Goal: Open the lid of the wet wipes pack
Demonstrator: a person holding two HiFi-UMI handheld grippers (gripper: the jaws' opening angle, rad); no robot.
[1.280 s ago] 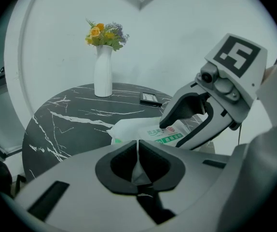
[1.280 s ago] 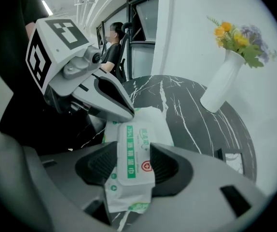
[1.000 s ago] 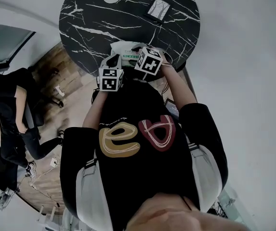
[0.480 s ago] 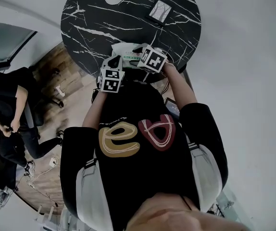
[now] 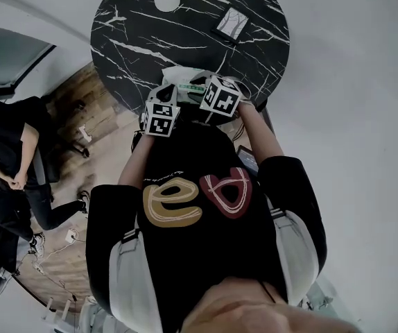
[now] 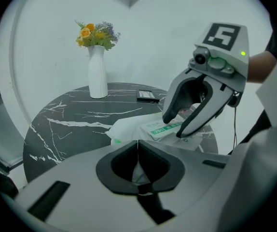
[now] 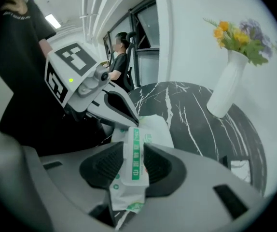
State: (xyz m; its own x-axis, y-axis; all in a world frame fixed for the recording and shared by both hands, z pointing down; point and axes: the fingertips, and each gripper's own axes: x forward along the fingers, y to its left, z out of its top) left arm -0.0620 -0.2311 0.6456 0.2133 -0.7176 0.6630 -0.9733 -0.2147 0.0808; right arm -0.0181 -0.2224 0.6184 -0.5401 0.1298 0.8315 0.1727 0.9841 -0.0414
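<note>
The white wet wipes pack [image 5: 179, 76] with green print lies at the near edge of the round black marble table [image 5: 143, 33]. My left gripper [image 6: 137, 148] is shut on a thin white edge of the pack [image 6: 129, 127]. My right gripper [image 7: 134, 151] has the pack's lid strip [image 7: 135, 153] standing between its pads; its jaws are closing and both pads touch the strip. From the left gripper view, the right gripper [image 6: 175, 128] straddles the green-printed top. In the head view the left gripper [image 5: 166, 93] and right gripper [image 5: 203, 89] meet over the pack.
A white vase with flowers [image 6: 98, 71] stands at the table's far side. A dark flat rectangular object [image 5: 232, 21] lies beyond the pack. A person in black [image 5: 12, 158] stands on the wooden floor left of the table. Cables lie on the floor.
The right gripper's marker cube has tilted and shifted slightly over the pack. The left gripper has kept its place. The person at the left has changed stance.
</note>
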